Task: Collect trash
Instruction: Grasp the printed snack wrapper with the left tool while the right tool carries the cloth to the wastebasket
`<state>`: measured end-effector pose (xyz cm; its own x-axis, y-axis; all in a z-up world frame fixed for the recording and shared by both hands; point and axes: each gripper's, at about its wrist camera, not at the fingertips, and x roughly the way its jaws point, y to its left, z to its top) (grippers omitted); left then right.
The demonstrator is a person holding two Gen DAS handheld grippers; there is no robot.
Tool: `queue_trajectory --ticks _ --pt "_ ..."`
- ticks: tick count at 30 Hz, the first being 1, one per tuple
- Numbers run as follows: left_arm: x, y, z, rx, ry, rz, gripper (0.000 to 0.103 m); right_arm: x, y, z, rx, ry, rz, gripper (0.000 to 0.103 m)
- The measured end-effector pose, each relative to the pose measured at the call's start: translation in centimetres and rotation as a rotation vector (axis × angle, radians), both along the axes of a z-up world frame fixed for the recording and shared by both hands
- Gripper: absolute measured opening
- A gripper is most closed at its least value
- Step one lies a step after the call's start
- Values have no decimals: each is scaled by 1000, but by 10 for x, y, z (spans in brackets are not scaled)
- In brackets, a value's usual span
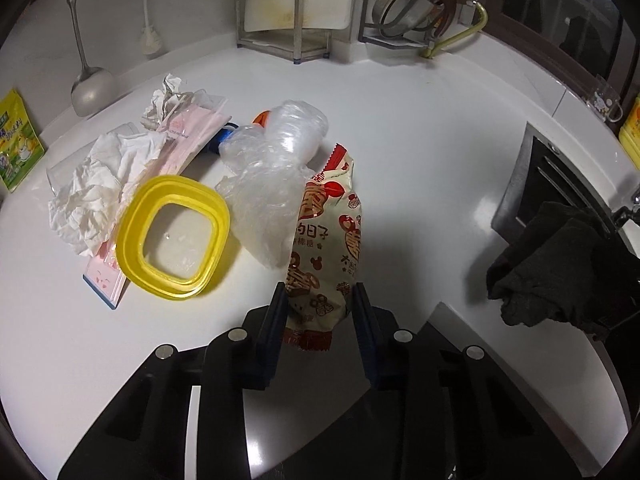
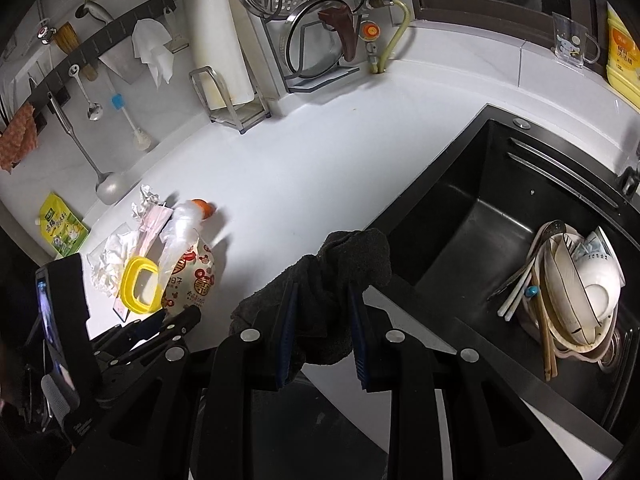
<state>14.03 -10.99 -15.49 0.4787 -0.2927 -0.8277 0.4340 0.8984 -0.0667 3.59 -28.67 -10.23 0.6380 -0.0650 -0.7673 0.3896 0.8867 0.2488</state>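
- My left gripper [image 1: 320,300] has its pads against both sides of the printed snack bag [image 1: 326,240], pinching its near end; the rest of the bag lies on the white counter [image 1: 420,140].
- My right gripper [image 2: 322,300] is clamped on a dark cloth [image 2: 344,268], which bunches up between the pads at the counter edge beside the sink [image 2: 472,216].
- The trash pile sits on the counter just left of the snack bag: a crumpled clear plastic bag [image 1: 276,176] touching it, a yellow square lid [image 1: 174,236] with a clear centre, white crumpled tissue [image 1: 100,188], and a pink flat packet [image 1: 192,136] under the tissue and lid.
- An orange and blue item [image 1: 262,118] peeks from behind the clear bag; I cannot tell what it is.
- The black sink holds a stack of dishes: white bowls [image 2: 592,292], a pale basin [image 2: 560,320], chopsticks [image 2: 546,340] and a spoon handle leaning against them.
- On the sill by the sink stand a clear cup [image 2: 572,44] with a cartoon print and a yellow bottle [image 2: 622,56].
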Motion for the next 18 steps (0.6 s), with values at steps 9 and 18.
queue_trajectory --ticks 9,18 --pt "-12 5 21 -19 -26 8 31 -6 2 8 -4 -12 16 24" --pt "-34 22 53 -44 -63 22 31 -22 8 24 -24 -21 50 24"
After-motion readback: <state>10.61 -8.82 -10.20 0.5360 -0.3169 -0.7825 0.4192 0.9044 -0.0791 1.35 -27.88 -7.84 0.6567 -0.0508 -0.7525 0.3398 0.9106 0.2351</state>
